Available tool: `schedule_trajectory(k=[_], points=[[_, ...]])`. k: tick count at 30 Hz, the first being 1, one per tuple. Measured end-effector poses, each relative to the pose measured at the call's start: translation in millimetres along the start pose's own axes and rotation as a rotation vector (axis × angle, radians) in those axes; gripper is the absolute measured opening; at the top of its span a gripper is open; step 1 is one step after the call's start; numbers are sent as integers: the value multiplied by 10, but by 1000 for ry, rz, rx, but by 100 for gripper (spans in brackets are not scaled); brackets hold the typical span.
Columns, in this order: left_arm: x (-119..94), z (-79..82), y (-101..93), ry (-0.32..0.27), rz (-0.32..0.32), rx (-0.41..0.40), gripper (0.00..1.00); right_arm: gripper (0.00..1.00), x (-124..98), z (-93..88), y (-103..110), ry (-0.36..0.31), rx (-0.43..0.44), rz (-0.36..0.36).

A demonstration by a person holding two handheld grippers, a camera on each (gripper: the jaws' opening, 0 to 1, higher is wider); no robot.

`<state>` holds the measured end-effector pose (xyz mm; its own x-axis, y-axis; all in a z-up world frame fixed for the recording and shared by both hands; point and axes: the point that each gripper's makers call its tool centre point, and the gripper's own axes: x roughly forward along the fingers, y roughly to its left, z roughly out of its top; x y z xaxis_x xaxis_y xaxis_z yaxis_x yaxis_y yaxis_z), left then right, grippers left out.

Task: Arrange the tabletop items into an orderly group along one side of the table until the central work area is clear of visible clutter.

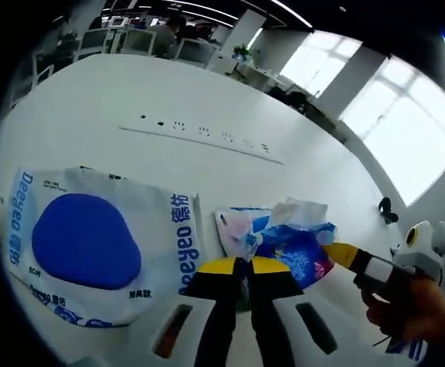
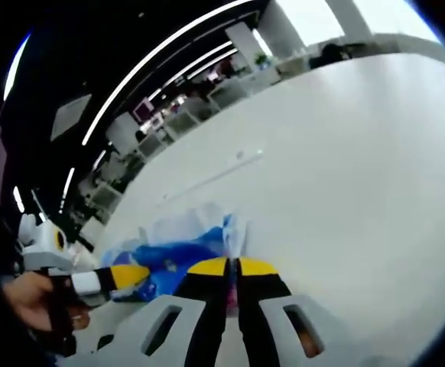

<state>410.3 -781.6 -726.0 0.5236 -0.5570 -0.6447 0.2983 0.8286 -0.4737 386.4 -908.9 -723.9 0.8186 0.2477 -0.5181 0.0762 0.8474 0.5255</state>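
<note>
- The tissue pack (image 1: 287, 245), a soft blue-and-pink packet with a white tissue sticking out of its top, lies on the white surface (image 1: 169, 99) just right of a larger white pack (image 1: 92, 245) with a blue oval and blue lettering.
- In the left gripper view the left hand-held gripper (image 1: 243, 269) has its jaws drawn together with almost no gap, tips at the tissue pack's near edge; it seems to pinch the wrapper, though the contact is partly hidden.
- The right hand-held gripper (image 2: 232, 267) is likewise closed to a thin slit on the same tissue pack (image 2: 173, 256), whose wrapper edge rises between its tips. In the left gripper view it enters from the right (image 1: 337, 252), a person's hand (image 1: 406, 306) behind it.
- So both seem to grip 1 soft packet from opposite ends.
- Judgement: the step in hand is moving the tissue pack beside the white pack, to start a neat group at 1 side.
- To do it well, move both hands together at 1 pace so the thin wrapper is not stretched or torn.
- Lift it slightly; do not drag it, or the loose tissue may pull out.
- Set it parallel to the white pack's edge, close but not overlapping, then open each hand-held gripper only once it rests flat.
- The far surface carries a strip of sockets (image 1: 207, 138); keep the group on the near side.
</note>
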Motion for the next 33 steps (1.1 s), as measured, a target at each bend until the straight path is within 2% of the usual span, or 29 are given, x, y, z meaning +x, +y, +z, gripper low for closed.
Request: schedule_trajectory(k=[2, 7, 14, 20, 24, 33], points=[[-4, 18, 14, -7, 8, 32, 3, 1, 14, -18, 11, 3, -1, 8], [1, 21, 12, -4, 10, 25, 4, 1, 38, -70, -9, 18, -8, 4], [-4, 33, 13, -2, 21, 57, 5, 2, 72, -89, 12, 33, -21, 5], [-18, 44, -4, 2, 21, 80, 8, 2, 82, -72, 18, 30, -26, 3], [-41, 47, 9, 15, 31, 137, 11, 2, 95, -68, 61, 26, -15, 16], [-79, 67, 31, 19, 41, 154, 12, 3, 85, -129, 66, 27, -14, 12]])
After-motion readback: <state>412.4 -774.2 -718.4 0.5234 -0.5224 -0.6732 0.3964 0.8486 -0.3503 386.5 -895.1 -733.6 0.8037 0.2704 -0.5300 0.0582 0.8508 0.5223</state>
